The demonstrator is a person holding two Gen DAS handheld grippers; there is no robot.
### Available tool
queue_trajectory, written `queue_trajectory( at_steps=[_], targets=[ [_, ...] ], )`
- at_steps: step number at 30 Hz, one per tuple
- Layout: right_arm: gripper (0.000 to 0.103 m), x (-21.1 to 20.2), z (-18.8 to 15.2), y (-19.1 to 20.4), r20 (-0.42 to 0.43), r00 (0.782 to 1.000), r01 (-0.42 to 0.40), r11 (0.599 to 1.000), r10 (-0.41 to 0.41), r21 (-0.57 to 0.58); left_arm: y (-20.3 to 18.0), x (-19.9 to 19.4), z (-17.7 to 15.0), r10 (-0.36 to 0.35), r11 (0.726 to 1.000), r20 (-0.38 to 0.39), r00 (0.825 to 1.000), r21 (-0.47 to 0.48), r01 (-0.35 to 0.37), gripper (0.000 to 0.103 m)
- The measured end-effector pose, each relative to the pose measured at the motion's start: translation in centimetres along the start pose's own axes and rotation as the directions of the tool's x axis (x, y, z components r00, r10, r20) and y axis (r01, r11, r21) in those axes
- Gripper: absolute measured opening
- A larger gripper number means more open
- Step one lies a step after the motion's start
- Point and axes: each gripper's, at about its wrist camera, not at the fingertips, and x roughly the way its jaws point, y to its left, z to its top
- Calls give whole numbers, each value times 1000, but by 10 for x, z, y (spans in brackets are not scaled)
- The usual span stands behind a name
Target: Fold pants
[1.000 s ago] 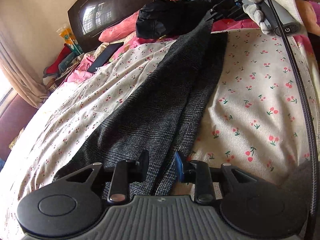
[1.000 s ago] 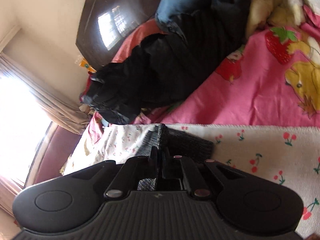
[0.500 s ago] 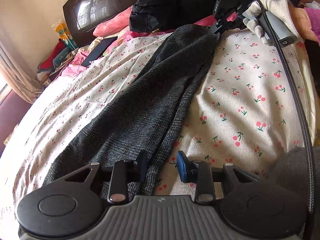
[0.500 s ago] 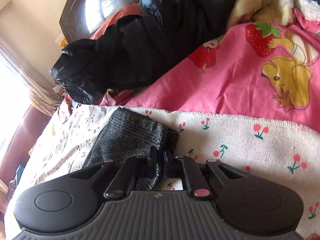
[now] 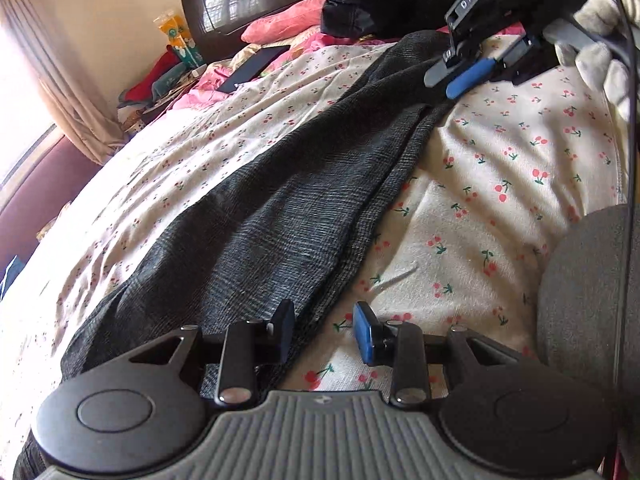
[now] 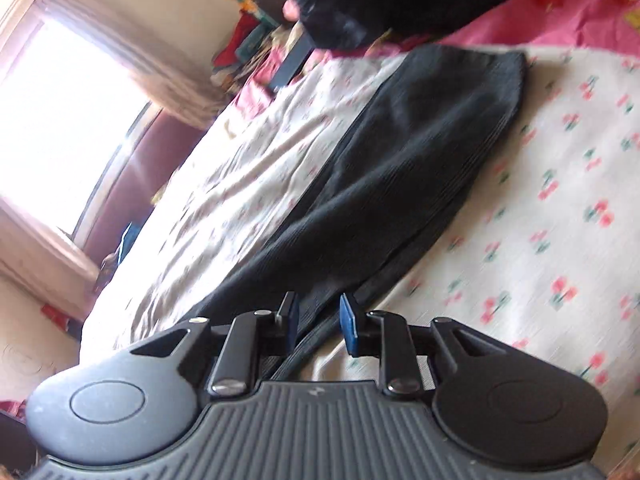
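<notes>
**Right gripper let go of the pants**

Grey pants (image 5: pixel 288 216) lie lengthwise, legs stacked, on the cherry-print sheet (image 5: pixel 520 168). Right gripper (image 6: pixel 318 322): clamped on the hem 0.5 s ago, now jaws apart, nothing between them, backed off toward mid-leg; its view is motion-blurred. Left gripper (image 5: pixel 324 330): jaws wide as before, empty, straddling the pants' near edge. "DAS" lettering is readable on the right gripper's body in the left view. Black clothing pile (image 5: pixel 384 0) sits by the headboard (image 5: pixel 240 4).
</notes>
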Motion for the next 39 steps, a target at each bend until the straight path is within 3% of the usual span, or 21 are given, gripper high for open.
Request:
queue_trajectory(
  at_steps=[5,12,18,20,26,30,33,35,39],
  targets=[
    [25,40,-27,15,-96,995,-15,998,21,56,15,-2,-6,40,997,32,999,-60,-38,47],
    [23,57,-24,18,-99,994,45,995,-37,85,21,6,-14,23,997,49,999,-79,-19,47],
    [27,71,-26,16,-89,996,31,990,-19,137,21,15,-9,18,996,57,998,-85,-13,47],
    [6,71,-26,15,-75,997,1,986,12,167,22,14,-6,17,997,56,998,-78,-12,47],
    [5,36,-24,19,-49,994,-93,983,101,155,22,0,-9,-11,998,62,998,-64,15,48],
    [12,58,-30,6,-133,991,49,992,-33,118,13,15,-12,-7,1000,13,1000,-30,8,50],
    [18,50,-30,2,-99,995,9,986,7,164,12,11,-8,-26,1000,12,1000,-6,26,50],
    [27,37,-26,1,-60,998,-3,987,13,158,13,8,-7,-45,999,19,999,-3,45,50],
    [27,16,-11,8,-45,999,29,997,-26,67,17,3,3,-37,999,66,997,-7,38,50]
  ],
)
